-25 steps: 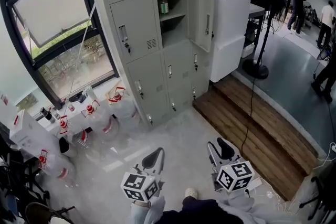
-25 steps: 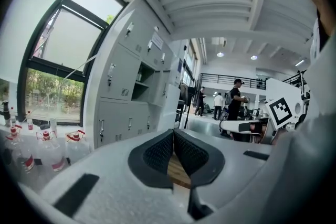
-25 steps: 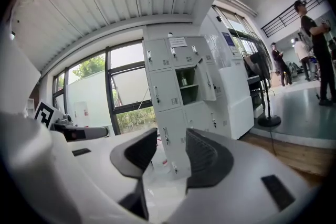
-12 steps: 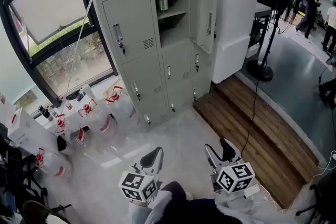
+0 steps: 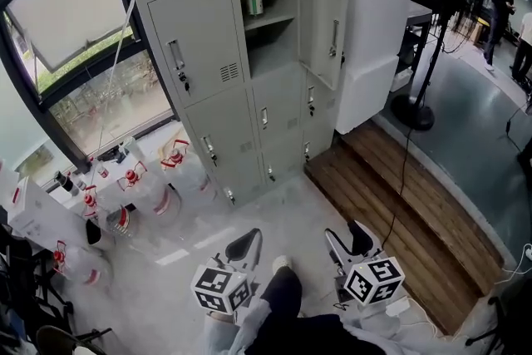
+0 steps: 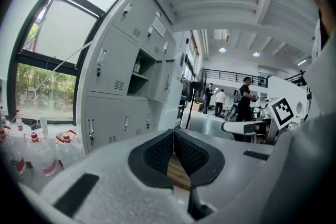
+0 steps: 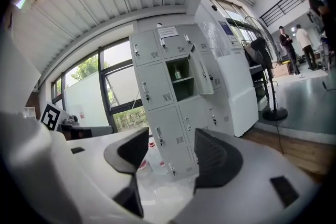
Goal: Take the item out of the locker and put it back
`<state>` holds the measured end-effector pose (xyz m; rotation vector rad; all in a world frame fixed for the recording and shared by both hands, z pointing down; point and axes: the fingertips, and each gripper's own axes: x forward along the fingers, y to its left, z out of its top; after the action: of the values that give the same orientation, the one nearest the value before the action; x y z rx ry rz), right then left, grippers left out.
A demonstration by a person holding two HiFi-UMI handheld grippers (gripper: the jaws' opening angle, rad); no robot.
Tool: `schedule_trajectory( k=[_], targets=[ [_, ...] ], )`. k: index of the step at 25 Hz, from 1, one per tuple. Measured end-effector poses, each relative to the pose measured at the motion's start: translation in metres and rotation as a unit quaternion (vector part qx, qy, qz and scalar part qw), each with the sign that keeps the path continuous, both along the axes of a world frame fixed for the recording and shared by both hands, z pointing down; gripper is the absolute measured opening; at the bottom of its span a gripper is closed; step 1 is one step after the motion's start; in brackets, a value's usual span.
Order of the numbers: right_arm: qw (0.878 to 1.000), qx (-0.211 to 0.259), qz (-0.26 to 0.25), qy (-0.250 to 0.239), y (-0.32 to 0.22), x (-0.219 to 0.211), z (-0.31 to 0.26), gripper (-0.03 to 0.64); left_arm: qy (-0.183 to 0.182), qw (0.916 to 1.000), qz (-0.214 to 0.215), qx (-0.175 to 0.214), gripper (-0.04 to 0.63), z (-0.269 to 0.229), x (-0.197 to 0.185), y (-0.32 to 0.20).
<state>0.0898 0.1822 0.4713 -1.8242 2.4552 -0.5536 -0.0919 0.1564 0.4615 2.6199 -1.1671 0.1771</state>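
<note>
A grey locker bank [image 5: 216,62] stands ahead, one upper compartment [image 5: 270,21] open with its door [image 5: 327,29] swung right. A small green can [image 5: 255,4] sits on the upper shelf inside. Both grippers hang low, far short of the lockers. My left gripper [image 5: 243,245] is shut with nothing between its pads; in its own view the can [image 6: 137,66] is small and distant beyond the left gripper [image 6: 174,136]. My right gripper [image 5: 349,239] is open and empty; past the right gripper [image 7: 171,147] the open compartment [image 7: 181,78] shows.
Several clear jugs with red caps [image 5: 133,187] crowd the floor by the window at left. A raised wooden platform [image 5: 399,212], a white cabinet [image 5: 370,46] and a standing fan [image 5: 416,108] lie to the right. People [image 5: 503,4] stand far right. My leg [image 5: 281,287] is between the grippers.
I have stepped towards the lockers: a leg and shoe have come forward between the grippers, and the lockers have shifted slightly left in view. Both grippers keep their low position.
</note>
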Motion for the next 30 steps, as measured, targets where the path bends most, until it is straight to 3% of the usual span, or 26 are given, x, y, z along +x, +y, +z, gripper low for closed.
schedule_trajectory(
  k=[21,30],
  targets=[
    [1.0,0.026,-0.003,0.014,-0.256,0.014,-0.039,0.255,0.007,0.9994,0.005,0.033,0.009,-0.037,0.015,-0.263],
    [0.999,0.038,-0.019,0.005,-0.327,0.004,-0.044,0.255,0.009,0.9989,0.007,0.046,0.009,-0.041,0.008,-0.332]
  ],
)
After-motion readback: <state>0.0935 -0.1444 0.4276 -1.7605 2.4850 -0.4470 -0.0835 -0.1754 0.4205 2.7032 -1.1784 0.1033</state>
